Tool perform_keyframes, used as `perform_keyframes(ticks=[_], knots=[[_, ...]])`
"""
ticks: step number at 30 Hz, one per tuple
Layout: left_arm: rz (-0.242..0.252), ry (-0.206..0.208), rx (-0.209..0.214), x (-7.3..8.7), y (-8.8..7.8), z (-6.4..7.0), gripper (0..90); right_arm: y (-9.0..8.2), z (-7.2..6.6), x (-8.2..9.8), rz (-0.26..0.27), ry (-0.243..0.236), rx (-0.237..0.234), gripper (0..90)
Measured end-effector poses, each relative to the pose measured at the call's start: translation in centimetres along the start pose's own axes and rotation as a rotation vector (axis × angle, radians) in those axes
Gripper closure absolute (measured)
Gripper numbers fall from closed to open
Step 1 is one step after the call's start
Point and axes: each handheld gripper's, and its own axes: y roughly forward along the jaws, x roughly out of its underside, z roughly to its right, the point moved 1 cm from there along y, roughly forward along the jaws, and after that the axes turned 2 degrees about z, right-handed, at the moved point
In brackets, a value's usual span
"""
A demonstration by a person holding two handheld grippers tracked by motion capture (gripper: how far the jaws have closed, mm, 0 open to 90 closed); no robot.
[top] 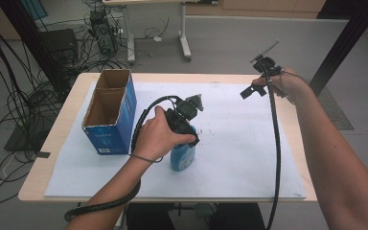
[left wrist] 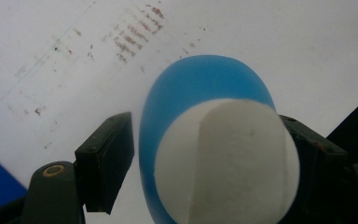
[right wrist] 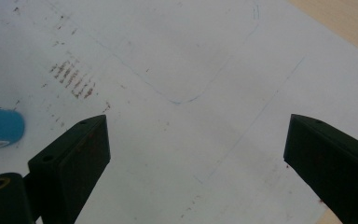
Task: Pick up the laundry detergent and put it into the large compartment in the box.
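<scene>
A blue bottle (top: 182, 157) with a white top (left wrist: 223, 163) stands on the white paper sheet (top: 239, 143) near the table's middle. My left gripper (top: 188, 125) comes down over it from above. In the left gripper view the bottle (left wrist: 191, 88) sits between the jaws of my left gripper (left wrist: 205, 126): the right jaw touches it and a thin gap shows at the left jaw. My right gripper (top: 255, 88) is held up over the table's far right, open wide (right wrist: 196, 135) over bare paper, with the bottle (right wrist: 0, 128) off to its left.
An open blue cardboard box (top: 109, 112) with two compartments stands left of the bottle, close to my left hand. The paper carries brown smudges (right wrist: 72, 79) and faint pen lines. The wooden table edge (top: 302, 143) runs along the right.
</scene>
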Motion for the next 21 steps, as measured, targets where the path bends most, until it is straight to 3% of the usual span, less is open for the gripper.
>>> perform_keyframes(ticks=[21], knots=[[0.0,-0.012,0.002,-0.05,0.0,0.09,34.8,-0.08,-0.03,-0.03,0.002,-0.001,0.0,6.8]])
